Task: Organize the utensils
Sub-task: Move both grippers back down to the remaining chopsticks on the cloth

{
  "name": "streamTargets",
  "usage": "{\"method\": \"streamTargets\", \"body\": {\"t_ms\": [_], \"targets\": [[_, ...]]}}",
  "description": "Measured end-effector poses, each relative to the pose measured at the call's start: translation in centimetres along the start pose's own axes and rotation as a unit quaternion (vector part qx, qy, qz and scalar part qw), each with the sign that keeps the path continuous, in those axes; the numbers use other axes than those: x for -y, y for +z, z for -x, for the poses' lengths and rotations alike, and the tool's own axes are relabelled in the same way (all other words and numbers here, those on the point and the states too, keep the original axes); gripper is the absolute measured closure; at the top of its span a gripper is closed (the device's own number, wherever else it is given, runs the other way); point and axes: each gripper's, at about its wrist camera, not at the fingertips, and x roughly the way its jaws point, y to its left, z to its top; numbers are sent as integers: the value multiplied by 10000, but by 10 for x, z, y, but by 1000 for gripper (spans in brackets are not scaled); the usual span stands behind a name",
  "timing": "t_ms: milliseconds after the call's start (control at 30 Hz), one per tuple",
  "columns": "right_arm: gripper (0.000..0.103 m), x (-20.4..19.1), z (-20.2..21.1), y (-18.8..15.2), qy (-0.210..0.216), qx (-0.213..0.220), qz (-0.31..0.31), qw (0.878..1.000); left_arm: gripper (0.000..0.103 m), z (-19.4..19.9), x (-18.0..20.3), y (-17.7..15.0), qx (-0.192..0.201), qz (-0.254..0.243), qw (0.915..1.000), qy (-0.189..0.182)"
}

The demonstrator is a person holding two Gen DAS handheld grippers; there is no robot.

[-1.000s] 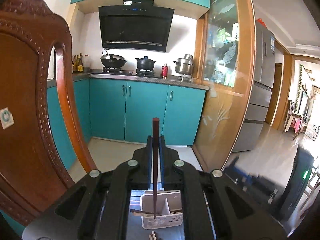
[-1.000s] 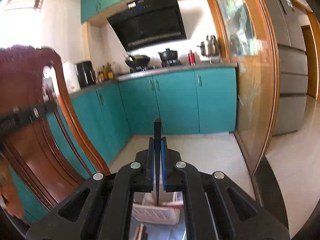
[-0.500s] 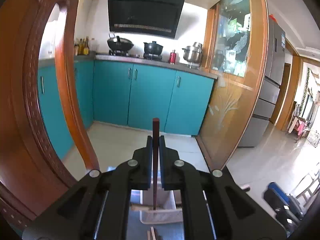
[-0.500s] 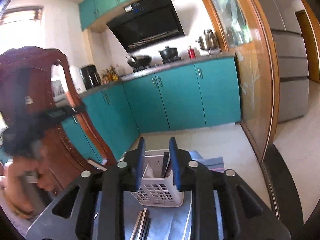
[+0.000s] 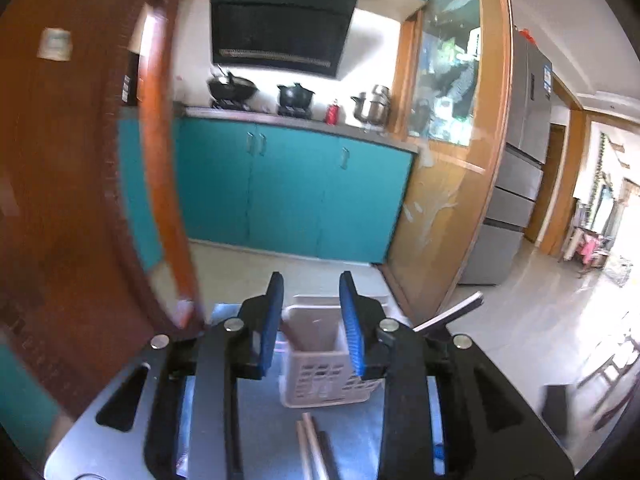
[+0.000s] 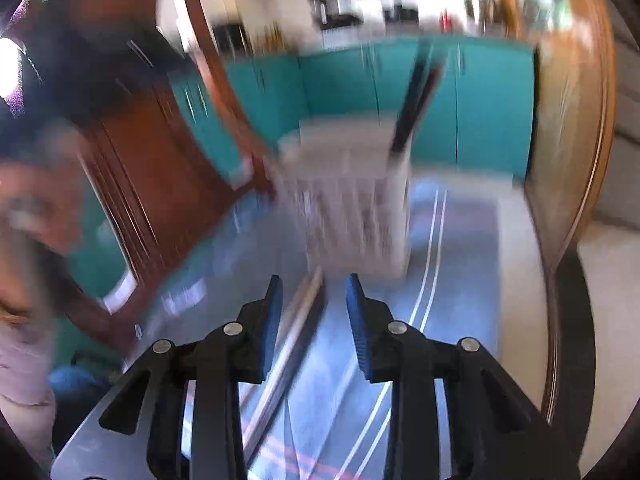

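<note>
A white slotted utensil basket (image 5: pixel 320 372) stands on a blue cloth (image 5: pixel 272 432). My left gripper (image 5: pixel 312 320) is open and empty just above the basket's mouth. Loose chopsticks (image 5: pixel 310 448) lie on the cloth in front of the basket. In the blurred right wrist view the basket (image 6: pixel 352 204) holds dark chopsticks (image 6: pixel 412 112) leaning to the right. My right gripper (image 6: pixel 314 316) is open and empty, low over the cloth, with loose chopsticks (image 6: pixel 288 344) lying under its left finger.
A carved wooden chair back (image 5: pixel 72 184) rises close on the left. A dark stick (image 5: pixel 448 314) juts out right of the left gripper. A wooden glass-panelled partition (image 5: pixel 448 184) stands to the right. Teal cabinets (image 5: pixel 288 196) are behind.
My left gripper has opened and the chopstick it held is gone from its jaws. My right gripper, open since half a second ago, has dropped towards the cloth and the loose chopsticks.
</note>
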Motion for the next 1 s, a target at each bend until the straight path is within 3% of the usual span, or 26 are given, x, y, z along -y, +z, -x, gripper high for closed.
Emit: {"method": "streamTargets", "body": {"t_ms": [67,200,300,433,600,767,800,867,1000], "targets": [[70,-4,-32,-13,-7,-569,-91,9983,67,2,-8,-19,-98,72,9999,78],[70,-19,-72,-32,-178,-1211,-46,9925,65,-29,-17,-67,-1021,29,9948,-37],[70,-24,-88,-40,-468,-1360,-14,9896,65,-54,-25,-100,-1756,65,9844,96],[70,-25,-93,-41,-658,-1280,7,9896,64,-70,-42,-122,-2416,504,9691,11],[70,-27,-95,-39,-806,-1302,-46,9882,54,-72,-52,-137,-2634,495,9632,186],[70,-44,-102,-41,-1241,-1235,383,9838,52,-79,-50,-149,-2878,374,9566,250],[72,-41,-102,-40,-1246,-1236,293,9840,52,-83,-49,-149,-2911,383,9556,254],[91,-29,-98,-37,-1283,-1238,88,9839,52,-85,-48,-152,-2981,382,9535,218],[93,0,-89,-34,-1089,-1237,-572,9847,49,-89,-41,-155,-3054,249,9517,177]]}}
